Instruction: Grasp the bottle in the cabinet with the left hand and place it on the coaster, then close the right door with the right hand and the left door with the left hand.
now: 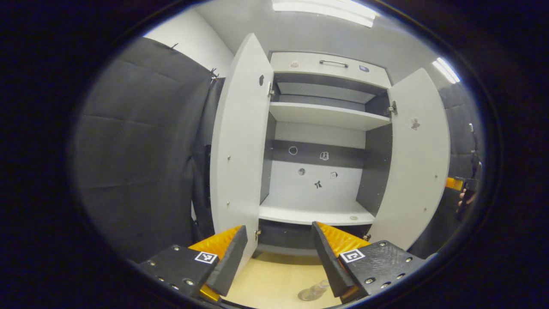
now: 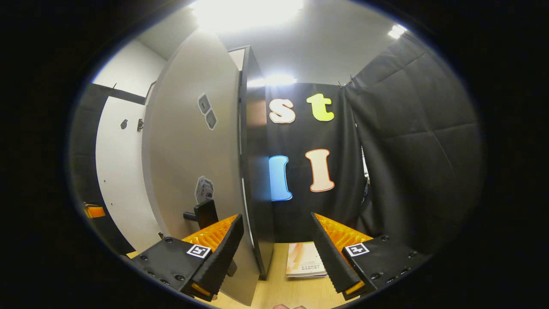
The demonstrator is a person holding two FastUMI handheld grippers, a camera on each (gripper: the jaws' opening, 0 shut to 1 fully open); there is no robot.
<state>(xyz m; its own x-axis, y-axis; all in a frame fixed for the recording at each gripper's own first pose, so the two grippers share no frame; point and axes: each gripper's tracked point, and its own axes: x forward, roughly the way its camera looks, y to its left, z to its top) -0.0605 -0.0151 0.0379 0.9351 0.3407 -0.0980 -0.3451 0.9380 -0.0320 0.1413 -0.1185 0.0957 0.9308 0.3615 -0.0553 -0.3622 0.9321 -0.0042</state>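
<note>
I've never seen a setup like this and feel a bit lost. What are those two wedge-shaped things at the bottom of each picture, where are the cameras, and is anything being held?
The wedges are the fingers of hand-held grippers; a person holds one in each hand, with a camera riding on each. The left gripper faces a cabinet with both doors open: left door, right door. Its shelves look bare. A clear bottle stands on the wooden table below. The right gripper sits at the right door's edge, with a booklet on the table. Both grippers are open, holding nothing.
</note>
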